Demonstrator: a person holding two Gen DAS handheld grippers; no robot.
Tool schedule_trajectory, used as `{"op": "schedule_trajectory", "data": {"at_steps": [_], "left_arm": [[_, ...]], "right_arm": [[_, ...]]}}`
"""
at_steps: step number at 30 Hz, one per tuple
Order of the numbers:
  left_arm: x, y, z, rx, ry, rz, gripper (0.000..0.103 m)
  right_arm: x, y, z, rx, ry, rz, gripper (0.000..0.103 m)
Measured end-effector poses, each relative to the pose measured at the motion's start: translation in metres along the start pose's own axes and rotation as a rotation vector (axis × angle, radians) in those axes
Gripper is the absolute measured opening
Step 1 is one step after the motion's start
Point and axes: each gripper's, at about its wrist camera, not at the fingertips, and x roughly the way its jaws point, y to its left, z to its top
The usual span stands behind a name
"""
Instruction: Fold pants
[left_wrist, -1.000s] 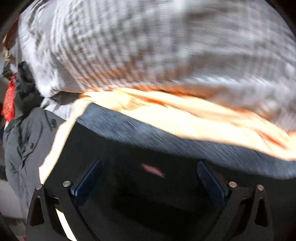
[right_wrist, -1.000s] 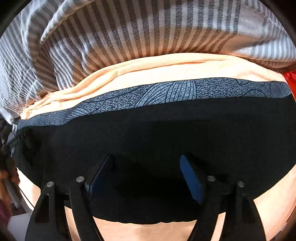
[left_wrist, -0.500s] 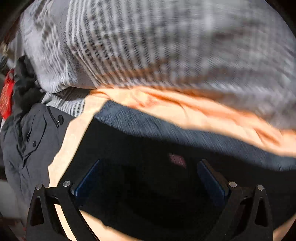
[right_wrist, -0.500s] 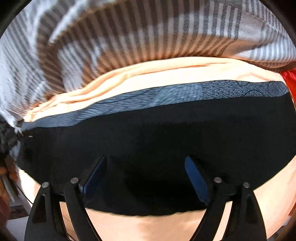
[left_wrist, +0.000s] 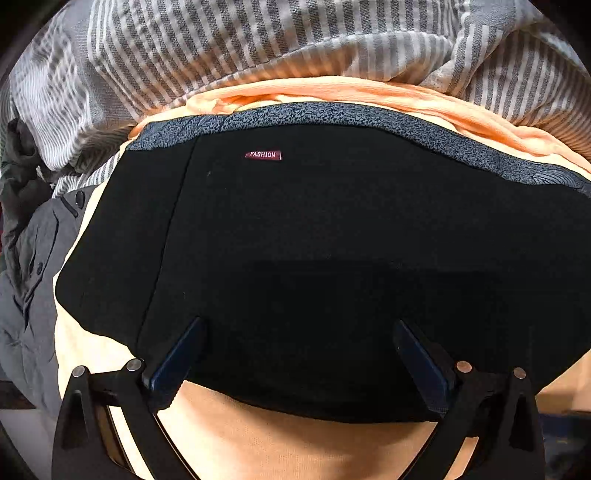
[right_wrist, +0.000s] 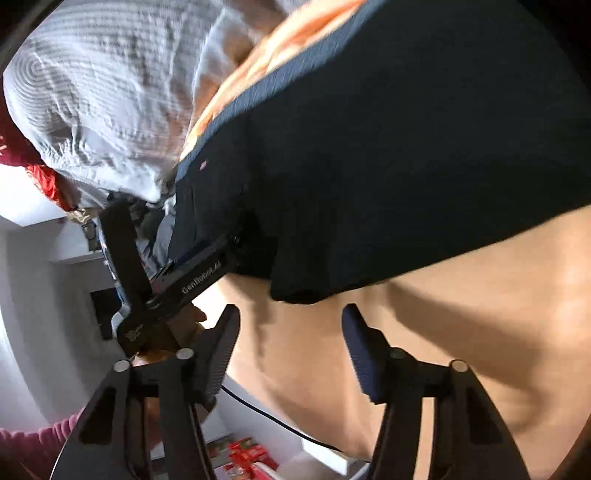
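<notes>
Black pants (left_wrist: 314, 240) lie folded on an orange sheet (left_wrist: 280, 443), with a grey patterned waistband (left_wrist: 332, 114) at the far edge and a small red FASHION label (left_wrist: 263, 155). My left gripper (left_wrist: 299, 332) is open, its fingers over the pants' near edge. In the right wrist view the pants (right_wrist: 388, 147) fill the upper right. My right gripper (right_wrist: 290, 317) is open and empty, hovering above the orange sheet (right_wrist: 461, 314) just off the pants' corner. The left gripper (right_wrist: 192, 280) shows there at the pants' left edge.
A grey-and-white striped blanket (left_wrist: 258, 44) is bunched behind the pants. A grey jacket (left_wrist: 29, 266) lies at the left. In the right wrist view a white wall and shelf (right_wrist: 55, 258), red cloth (right_wrist: 40, 177) and a black cable (right_wrist: 277, 424) sit past the bed edge.
My right gripper has pulled back off the pants and swung left, now over bare orange sheet. My left gripper has drawn back toward the pants' near edge. Both stay open.
</notes>
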Motion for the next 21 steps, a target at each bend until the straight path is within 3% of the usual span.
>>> {"op": "schedule_trajectory", "data": {"at_steps": [5, 11, 12, 13, 14, 18, 21], "left_arm": [[0.006, 0.012, 0.002, -0.011, -0.001, -0.061, 0.102], [0.011, 0.021, 0.003, -0.012, -0.006, -0.065, 0.102], [0.012, 0.022, 0.004, -0.011, -0.006, -0.066, 0.102], [0.013, 0.024, 0.004, -0.011, -0.006, -0.066, 0.102], [0.013, 0.025, 0.004, -0.01, -0.006, -0.066, 0.102], [0.014, 0.027, 0.003, -0.003, -0.021, -0.06, 0.102], [0.011, 0.021, 0.001, -0.001, -0.03, -0.048, 0.103]], "right_arm": [[0.018, -0.003, 0.008, 0.036, -0.015, 0.013, 0.056], [-0.005, -0.017, 0.003, 0.145, -0.068, 0.082, 0.052], [-0.007, -0.021, 0.003, 0.171, -0.066, 0.091, 0.044], [-0.006, -0.023, 0.005, 0.193, -0.062, 0.088, 0.02], [-0.004, -0.021, 0.005, 0.196, -0.062, 0.092, 0.008], [-0.015, -0.009, -0.006, 0.13, -0.074, 0.072, 0.006], [-0.006, -0.018, -0.009, 0.158, -0.036, 0.024, 0.005]]}}
